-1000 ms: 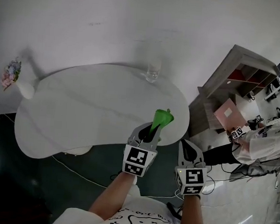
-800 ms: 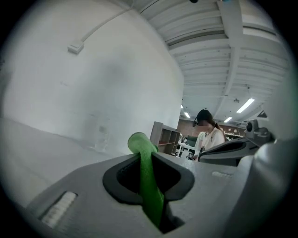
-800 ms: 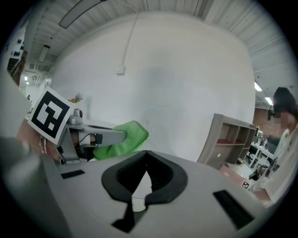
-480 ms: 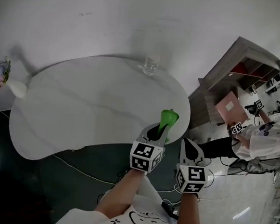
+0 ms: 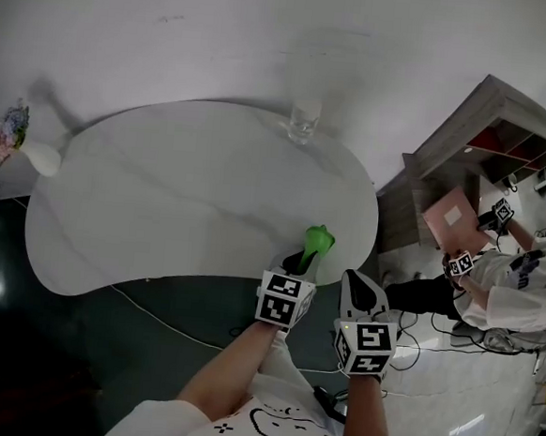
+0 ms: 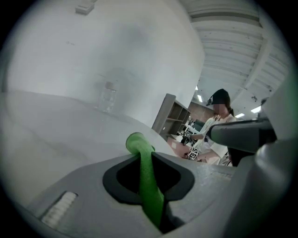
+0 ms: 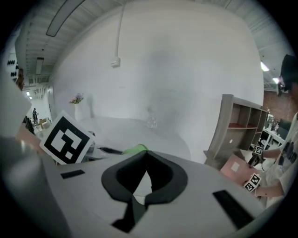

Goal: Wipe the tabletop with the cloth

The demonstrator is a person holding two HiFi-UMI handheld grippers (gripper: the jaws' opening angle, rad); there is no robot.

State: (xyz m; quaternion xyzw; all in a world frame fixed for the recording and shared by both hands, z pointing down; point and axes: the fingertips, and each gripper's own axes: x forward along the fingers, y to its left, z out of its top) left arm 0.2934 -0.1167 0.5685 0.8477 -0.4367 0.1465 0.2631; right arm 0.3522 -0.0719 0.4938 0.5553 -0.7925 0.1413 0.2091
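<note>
A green cloth (image 5: 316,238) sticks up, bunched, from my left gripper (image 5: 303,259), which is shut on it at the near right edge of the white kidney-shaped tabletop (image 5: 181,196). In the left gripper view the cloth (image 6: 148,179) runs as a narrow strip between the closed jaws of the left gripper (image 6: 141,157), its end curling over the table (image 6: 46,130). My right gripper (image 5: 355,283) hangs just right of the left one, off the table's edge. Its jaws meet with nothing between them (image 7: 145,157).
A clear glass (image 5: 304,121) stands at the table's far edge and a white vase with flowers (image 5: 35,155) at its left end. A wooden shelf unit (image 5: 487,126), a pink box (image 5: 449,222) and a seated person (image 5: 522,279) are to the right. A cable (image 5: 170,327) lies on the dark floor.
My left gripper has drawn back a little toward the table's near edge with the cloth in it. The right gripper has stayed beside it, and the head view has shifted.
</note>
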